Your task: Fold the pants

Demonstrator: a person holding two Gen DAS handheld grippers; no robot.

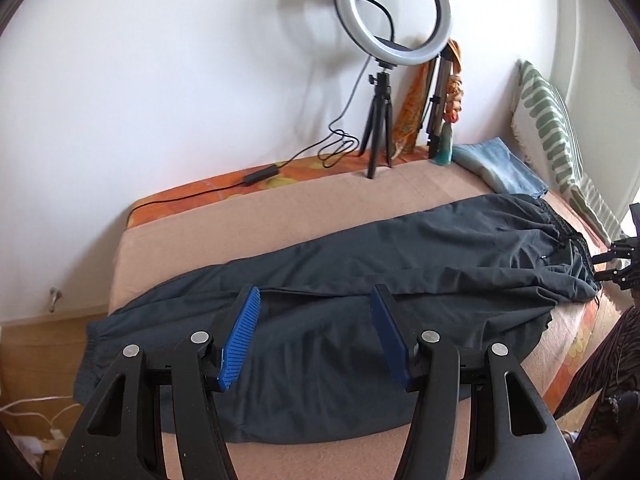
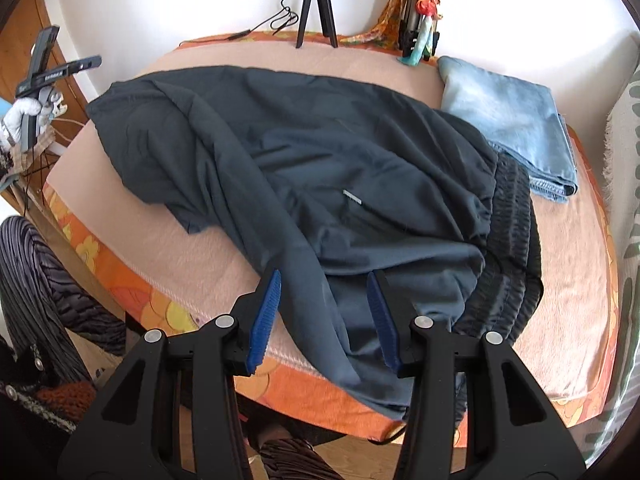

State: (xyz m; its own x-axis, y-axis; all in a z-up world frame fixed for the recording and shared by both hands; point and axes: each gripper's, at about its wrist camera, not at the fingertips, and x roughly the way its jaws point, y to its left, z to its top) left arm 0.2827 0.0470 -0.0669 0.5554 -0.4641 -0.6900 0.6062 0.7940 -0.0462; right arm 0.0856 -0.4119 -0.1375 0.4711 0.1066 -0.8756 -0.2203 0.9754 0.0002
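A: Where do the pants (image 1: 360, 280) lie, and in what condition?

B: They are spread lengthwise across the bed (image 1: 280, 216). In the left wrist view the elastic waistband (image 1: 576, 240) sits toward 3 o'clock and the leg cuffs toward 8 o'clock. One leg appears to be laid over the other, its edge forming a seam line along the middle, so a first lengthwise fold looks done. The layers are wrinkled and not squared.

A: What is the state of each tool?

B: The left gripper (image 1: 316, 300) hovers above the leg portion with its blue pads (image 1: 240, 340) standing apart; no cloth is between them. The right gripper (image 2: 324, 284) hangs over the near edge of the pants by the waistband (image 2: 508, 240), which lies at 3 o'clock in its view; its jaws are likewise parted and hold nothing.

A: What remains?

B: Judged from the layout, the crosswise folds are still to come: cuffs brought toward the waistband, then a further halving. Fabric drooping over the bed's near edge, at 6 o'clock in the right wrist view, probably needs pulling back first.

A: Other items?

B: Folded light-blue jeans (image 2: 512, 120) at 1 o'clock and a ring light (image 1: 394, 12) at 12 o'clock.
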